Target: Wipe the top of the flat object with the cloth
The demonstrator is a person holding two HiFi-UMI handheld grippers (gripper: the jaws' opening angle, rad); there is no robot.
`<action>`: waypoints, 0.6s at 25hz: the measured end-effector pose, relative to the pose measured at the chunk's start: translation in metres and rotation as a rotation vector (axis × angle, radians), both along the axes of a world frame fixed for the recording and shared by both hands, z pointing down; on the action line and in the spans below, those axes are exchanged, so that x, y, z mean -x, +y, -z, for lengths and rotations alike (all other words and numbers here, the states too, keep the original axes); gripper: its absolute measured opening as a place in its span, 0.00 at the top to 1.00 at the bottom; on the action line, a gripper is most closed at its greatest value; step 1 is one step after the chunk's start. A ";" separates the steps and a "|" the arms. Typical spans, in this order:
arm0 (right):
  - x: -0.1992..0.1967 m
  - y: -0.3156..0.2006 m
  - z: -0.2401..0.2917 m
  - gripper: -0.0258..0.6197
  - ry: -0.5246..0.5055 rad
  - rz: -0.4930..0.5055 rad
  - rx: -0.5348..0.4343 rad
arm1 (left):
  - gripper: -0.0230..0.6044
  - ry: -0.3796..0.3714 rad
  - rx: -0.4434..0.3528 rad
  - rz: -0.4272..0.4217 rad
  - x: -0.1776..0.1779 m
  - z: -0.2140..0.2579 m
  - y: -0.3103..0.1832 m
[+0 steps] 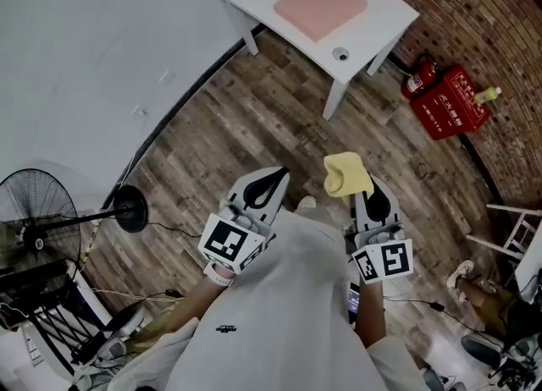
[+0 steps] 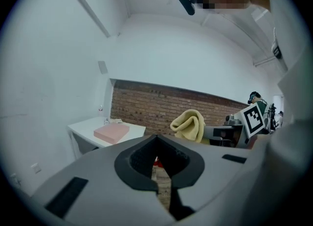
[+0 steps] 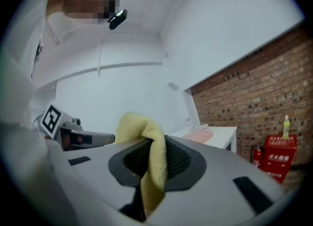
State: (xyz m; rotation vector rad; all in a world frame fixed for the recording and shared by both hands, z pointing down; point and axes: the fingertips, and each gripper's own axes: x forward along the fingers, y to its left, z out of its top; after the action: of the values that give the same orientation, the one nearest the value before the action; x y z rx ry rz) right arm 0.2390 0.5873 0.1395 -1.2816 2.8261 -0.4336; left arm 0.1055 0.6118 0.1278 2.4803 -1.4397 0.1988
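A flat pink object (image 1: 321, 5) lies on a white table (image 1: 385, 17) far ahead by the brick wall; it also shows as the pink slab (image 2: 111, 132) and as the pink object (image 3: 198, 136). My right gripper (image 1: 362, 189) is shut on a yellow cloth (image 1: 346, 174), which bunches above its jaws; the cloth (image 3: 148, 157) hangs between them, and the cloth (image 2: 189, 125) is seen from the left too. My left gripper (image 1: 273, 181) is shut with nothing in it, held level with the right one. Both are well short of the table.
A red fire extinguisher box (image 1: 449, 101) stands by the brick wall right of the table. A black floor fan (image 1: 51, 220) and cables sit at the left. A white chair (image 1: 514, 230) is at the right. Wooden floor lies between me and the table.
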 end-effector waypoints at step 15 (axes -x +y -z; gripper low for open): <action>0.005 -0.058 -0.003 0.86 0.032 0.059 -0.016 | 0.93 0.008 -0.030 0.024 -0.003 0.000 -0.073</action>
State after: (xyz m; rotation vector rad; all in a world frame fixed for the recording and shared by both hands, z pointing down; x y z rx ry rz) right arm 0.2344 0.5296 0.1422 -1.2167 2.8935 -0.3950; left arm 0.1086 0.5386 0.1280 2.4838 -1.4786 0.1637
